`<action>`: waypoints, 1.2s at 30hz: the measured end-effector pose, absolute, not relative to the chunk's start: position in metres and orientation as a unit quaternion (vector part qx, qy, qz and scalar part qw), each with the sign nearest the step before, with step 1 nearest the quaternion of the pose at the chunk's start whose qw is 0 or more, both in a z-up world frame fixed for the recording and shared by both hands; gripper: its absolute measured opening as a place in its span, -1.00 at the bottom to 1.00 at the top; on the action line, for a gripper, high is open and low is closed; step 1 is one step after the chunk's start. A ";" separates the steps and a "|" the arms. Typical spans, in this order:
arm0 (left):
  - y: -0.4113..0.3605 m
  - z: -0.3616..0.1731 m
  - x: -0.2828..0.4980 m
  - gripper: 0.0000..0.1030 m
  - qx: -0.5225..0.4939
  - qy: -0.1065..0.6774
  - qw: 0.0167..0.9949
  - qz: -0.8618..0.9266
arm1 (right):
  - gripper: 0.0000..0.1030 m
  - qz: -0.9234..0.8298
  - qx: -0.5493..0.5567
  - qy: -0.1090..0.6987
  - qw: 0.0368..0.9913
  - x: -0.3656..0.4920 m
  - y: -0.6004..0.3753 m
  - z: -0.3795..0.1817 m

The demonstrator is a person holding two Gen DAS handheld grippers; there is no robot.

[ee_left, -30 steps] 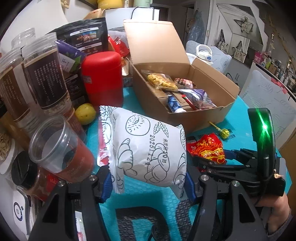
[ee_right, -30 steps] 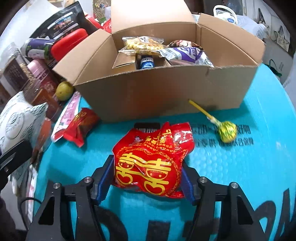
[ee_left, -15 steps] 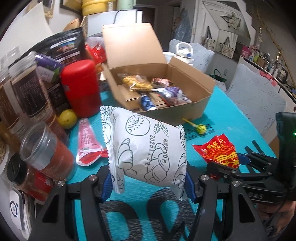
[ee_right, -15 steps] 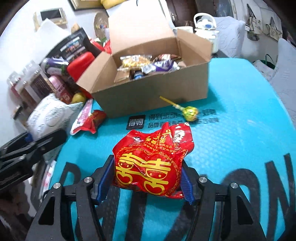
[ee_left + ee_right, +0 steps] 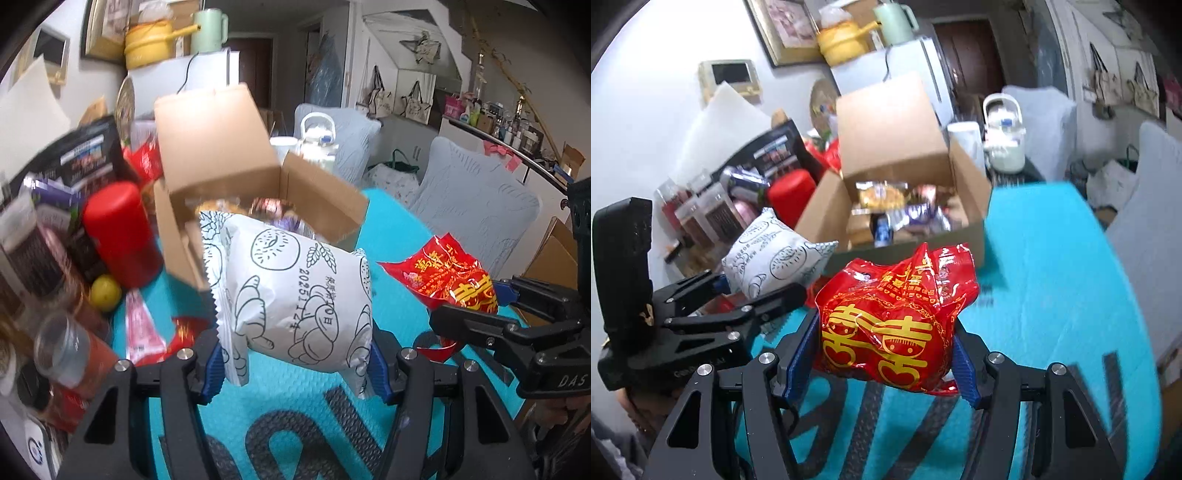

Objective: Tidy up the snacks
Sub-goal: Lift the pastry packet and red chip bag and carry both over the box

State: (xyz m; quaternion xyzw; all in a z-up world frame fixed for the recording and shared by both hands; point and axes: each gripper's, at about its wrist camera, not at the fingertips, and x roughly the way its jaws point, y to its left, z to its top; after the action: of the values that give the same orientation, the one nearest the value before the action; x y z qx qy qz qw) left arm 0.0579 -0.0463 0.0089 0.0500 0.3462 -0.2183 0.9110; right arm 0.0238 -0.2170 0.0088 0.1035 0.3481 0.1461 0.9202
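The left claw (image 5: 295, 365) grips a white bread packet (image 5: 295, 295) and the right claw (image 5: 886, 365) grips a red sweet bag (image 5: 894, 325), both lifted above the teal tabletop (image 5: 1052, 295). Beyond them stands the open cardboard box (image 5: 905, 147) holding other snacks.

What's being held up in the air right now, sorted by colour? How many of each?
White packets: 1, the white bread packet in the left gripper.
Red packets: 1, the red snack bag in the right gripper.
Total: 2, both lifted above the teal table, in front of the cardboard box.
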 end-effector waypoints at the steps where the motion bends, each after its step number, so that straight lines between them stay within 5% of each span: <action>1: -0.048 0.014 0.059 0.19 0.051 0.341 0.913 -0.219 | 0.25 0.149 0.103 0.344 0.922 0.026 -0.218 0.013; 19: -0.061 0.069 0.143 0.19 0.033 0.262 0.941 -0.213 | 0.25 0.182 0.084 0.280 0.939 0.120 -0.230 0.076; 36: -0.050 0.047 0.273 0.19 0.024 0.270 0.952 -0.139 | 0.25 0.183 0.076 0.283 0.938 0.257 -0.217 0.050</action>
State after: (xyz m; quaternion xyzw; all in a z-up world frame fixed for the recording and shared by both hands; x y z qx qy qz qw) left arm 0.2725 -0.0502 0.0471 0.0235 0.2702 -0.1395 0.9524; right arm 0.2567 -0.2171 0.0503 0.0756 0.2835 0.1834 0.9382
